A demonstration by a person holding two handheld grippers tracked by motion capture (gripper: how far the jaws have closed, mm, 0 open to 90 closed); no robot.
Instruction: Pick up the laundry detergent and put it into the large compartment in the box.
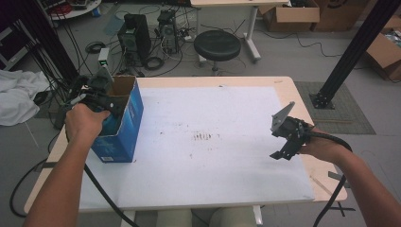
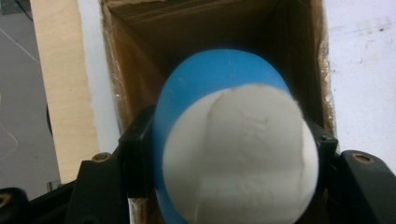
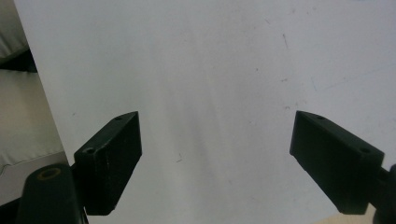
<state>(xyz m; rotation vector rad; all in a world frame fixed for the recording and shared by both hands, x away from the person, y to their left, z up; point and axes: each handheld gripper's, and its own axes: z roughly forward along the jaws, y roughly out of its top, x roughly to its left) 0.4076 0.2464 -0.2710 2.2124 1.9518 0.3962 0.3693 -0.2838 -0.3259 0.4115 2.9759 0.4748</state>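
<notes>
My left gripper (image 1: 105, 100) points down into the open top of a blue cardboard box (image 1: 124, 135) standing at the left edge of the white mat (image 1: 213, 161). In the left gripper view a blue and white ball (image 2: 233, 144) sits squeezed between the jaws, with the box's brown inner walls (image 2: 140, 60) around and below it. My right gripper (image 1: 285, 137) hovers over the mat's right side. Its jaws stand wide apart in the right gripper view, and nothing but bare white mat (image 3: 210, 70) lies between its fingertips (image 3: 116, 144).
The wooden table edge (image 1: 302, 99) frames the mat. Beyond the table stand a black stool (image 1: 217, 45), computer towers (image 1: 135, 35) with cables, and cardboard boxes (image 1: 293, 14). A black frame post (image 1: 350, 52) rises at the right, and a white cloth (image 1: 16, 94) lies at the left.
</notes>
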